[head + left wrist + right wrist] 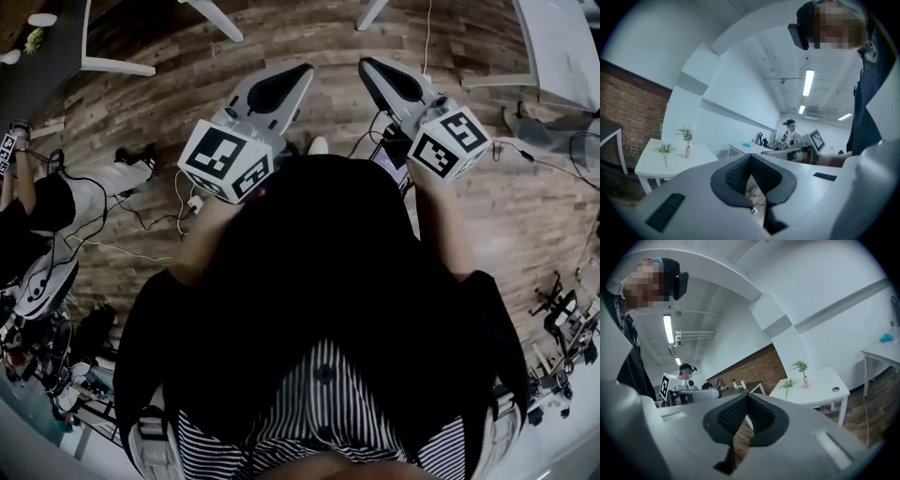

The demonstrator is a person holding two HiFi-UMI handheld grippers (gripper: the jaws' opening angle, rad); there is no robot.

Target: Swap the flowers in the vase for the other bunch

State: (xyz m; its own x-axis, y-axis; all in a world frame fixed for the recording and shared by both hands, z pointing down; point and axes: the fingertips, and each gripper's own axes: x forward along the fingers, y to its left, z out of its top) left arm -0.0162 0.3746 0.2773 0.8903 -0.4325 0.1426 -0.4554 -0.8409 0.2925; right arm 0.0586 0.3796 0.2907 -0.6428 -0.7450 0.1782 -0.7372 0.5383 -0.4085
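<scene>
Two grippers are up in front of the person, side by side over the wooden floor (169, 75), each one carrying one marker cube. The left gripper (307, 68) has its jaws closed tip to tip, and its own view shows the dark ribbed pads meeting at the top with nothing between them. The right gripper (365, 63) is the same: jaws pressed together, empty.

Across the room, well apart from both grippers, stands one white table (820, 386). On it is one small pink vase (806, 382), upright, with one bunch of green flowers (801, 365) standing in it. Just beside the vase, on the same table top, is the other bunch (788, 384), out of the vase; I cannot tell whether it lies flat or is propped up. That makes two bunches and one vase. There is one round hole (835, 389) in the table top near its front corner.

Behind that table runs a brick wall (759, 367). The left gripper view picks out the same table at the lower left, vase and loose bunch side by side. A second white table (740, 149) sits further back, and one other person (790, 127) with headgear is in the distance.
</scene>
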